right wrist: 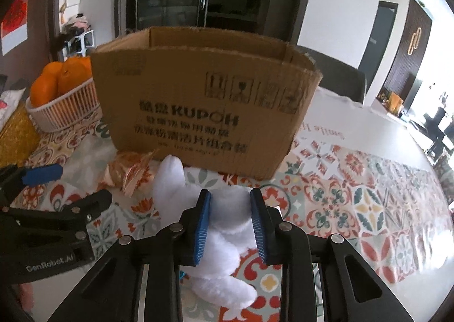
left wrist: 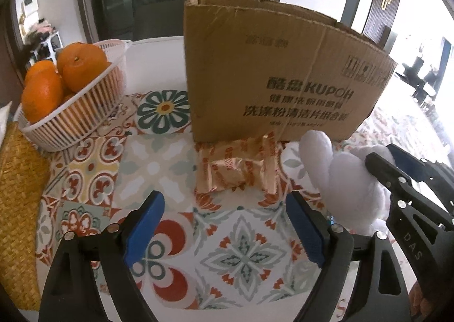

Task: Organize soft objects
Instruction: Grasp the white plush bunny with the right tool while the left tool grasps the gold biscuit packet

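White plush toy (right wrist: 227,237): pinched between right gripper (right wrist: 230,225) pads, seen only from right wrist.
Left gripper (left wrist: 224,230): spread wide; orange foil packet (left wrist: 238,169) ahead.
Brown cardboard box (right wrist: 204,103): open interior visible from right wrist.

1. We find the cardboard box (right wrist: 204,112) standing at the far side of the tablecloth (right wrist: 354,194).
2. The fruit basket (left wrist: 76,112) sits left of the box, holding oranges (left wrist: 82,67).
3. The snack packets (left wrist: 238,169) lie just before the box.
4. The plush toy (right wrist: 204,208) lies right of the packets, near the box.
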`<state>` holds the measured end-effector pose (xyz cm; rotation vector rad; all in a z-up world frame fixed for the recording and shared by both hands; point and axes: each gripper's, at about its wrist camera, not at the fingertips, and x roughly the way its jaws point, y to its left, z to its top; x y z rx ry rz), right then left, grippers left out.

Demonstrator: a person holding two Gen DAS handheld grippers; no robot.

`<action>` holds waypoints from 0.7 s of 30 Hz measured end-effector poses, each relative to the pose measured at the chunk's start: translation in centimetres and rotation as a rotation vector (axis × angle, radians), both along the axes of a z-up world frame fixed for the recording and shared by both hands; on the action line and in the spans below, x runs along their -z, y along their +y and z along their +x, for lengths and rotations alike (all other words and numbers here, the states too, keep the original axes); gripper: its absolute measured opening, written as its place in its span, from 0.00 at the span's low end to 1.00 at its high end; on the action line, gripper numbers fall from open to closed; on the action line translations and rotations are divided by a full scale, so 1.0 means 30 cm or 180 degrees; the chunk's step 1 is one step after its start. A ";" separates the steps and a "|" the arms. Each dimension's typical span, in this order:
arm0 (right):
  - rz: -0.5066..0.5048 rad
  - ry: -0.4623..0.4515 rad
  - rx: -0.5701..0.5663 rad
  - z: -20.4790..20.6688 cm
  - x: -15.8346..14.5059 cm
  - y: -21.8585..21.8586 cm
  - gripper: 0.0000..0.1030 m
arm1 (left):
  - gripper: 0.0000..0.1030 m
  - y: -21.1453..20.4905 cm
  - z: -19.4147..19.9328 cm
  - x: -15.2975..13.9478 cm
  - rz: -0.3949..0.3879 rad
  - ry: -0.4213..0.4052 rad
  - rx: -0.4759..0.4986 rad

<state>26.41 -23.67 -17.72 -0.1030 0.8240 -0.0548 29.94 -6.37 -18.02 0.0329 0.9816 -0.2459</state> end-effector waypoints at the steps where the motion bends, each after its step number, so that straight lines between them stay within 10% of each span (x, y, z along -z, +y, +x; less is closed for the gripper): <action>1: 0.0003 0.0002 0.0002 0.004 -0.005 -0.002 0.29 | 0.88 -0.001 0.005 -0.001 -0.0041 0.0005 0.0004; 21: 0.0013 0.0130 0.0185 0.108 0.058 -0.032 0.29 | 0.91 -0.079 0.171 0.123 0.0128 0.0085 0.0059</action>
